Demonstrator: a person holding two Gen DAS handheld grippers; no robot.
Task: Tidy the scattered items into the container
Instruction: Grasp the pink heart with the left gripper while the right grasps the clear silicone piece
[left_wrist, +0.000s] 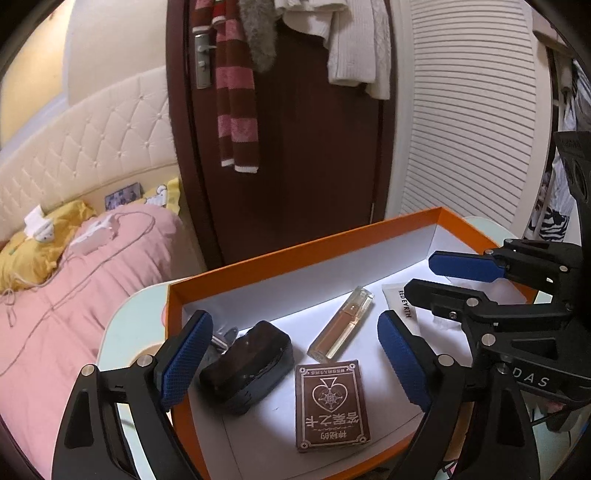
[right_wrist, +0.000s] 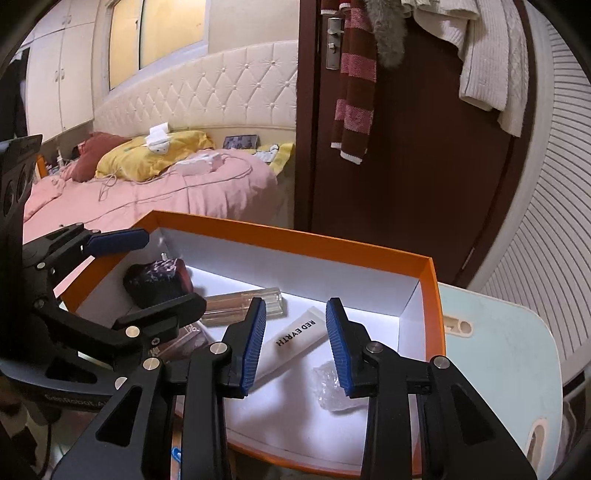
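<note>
An orange box (left_wrist: 295, 249) with a white inside stands on a pale table. In it lie a brown card deck (left_wrist: 330, 404), a dark pouch (left_wrist: 247, 369), a clear perfume bottle (left_wrist: 341, 323) and a white tube (left_wrist: 400, 304). My left gripper (left_wrist: 295, 363) hangs open above the deck and pouch, holding nothing. In the right wrist view my right gripper (right_wrist: 295, 345) is open over the white tube (right_wrist: 295, 338) and a crumpled clear wrapper (right_wrist: 332, 387). The bottle (right_wrist: 243, 304) and pouch (right_wrist: 159, 282) lie further left in the box (right_wrist: 432, 295).
A bed with a pink cover (right_wrist: 166, 192) and yellow pillow (right_wrist: 147, 155) stands left of the table. A dark brown door (left_wrist: 317, 166) with hanging scarf and clothes is behind. A white slatted panel (left_wrist: 472, 129) is at the right. Pale blue table top (right_wrist: 498, 350) shows right of the box.
</note>
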